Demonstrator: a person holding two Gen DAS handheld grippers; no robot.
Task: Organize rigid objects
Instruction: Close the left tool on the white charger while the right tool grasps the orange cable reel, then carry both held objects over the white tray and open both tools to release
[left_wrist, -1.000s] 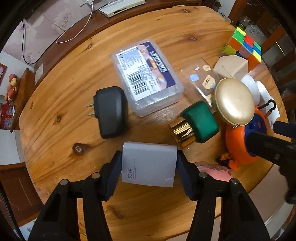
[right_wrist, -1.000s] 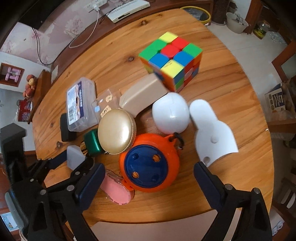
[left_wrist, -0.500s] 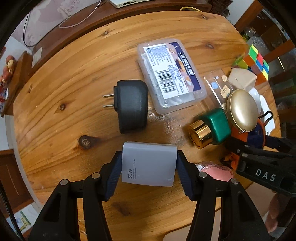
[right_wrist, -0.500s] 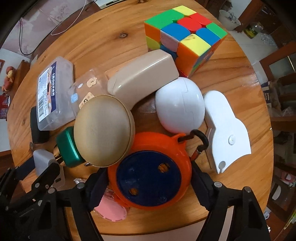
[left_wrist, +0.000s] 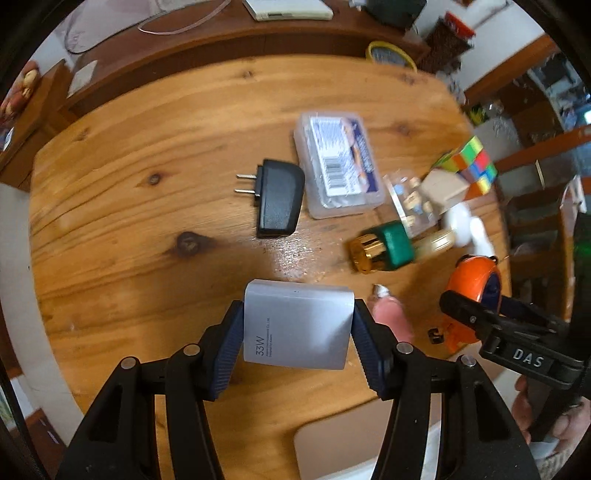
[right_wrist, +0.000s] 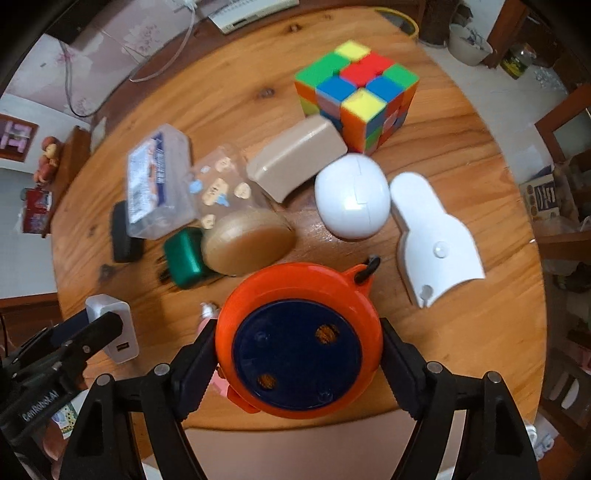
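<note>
1. My left gripper (left_wrist: 297, 332) has its jaws clamped on the white charger (left_wrist: 297, 328), carried clear above the counter (left_wrist: 122, 236), on the near side of the black adapter (left_wrist: 279, 199);
2. My right gripper (right_wrist: 297, 363) has its jaws set wide around the orange reel (right_wrist: 299, 339), pads against its rim on both sides; whether it is off the wood I cannot tell;
3. Risk, as I judge it: the reel is round and smooth, so a grip off its widest line could let it squirt out towards the near counter edge, which lies just behind it;
4. The pink item (left_wrist: 391, 317) lies just beside the reel and partly under it; dragging the reel could sweep it off that edge;
5. Beyond the reel, the gold lid (right_wrist: 249, 242), green bottle (right_wrist: 183, 256) and white egg-shaped case (right_wrist: 352, 195) crowd close; a low move that way would knock them;
6. Open room lies on the far side of the black adapter from the reel: bare wood, well apart from the clutter.
</note>
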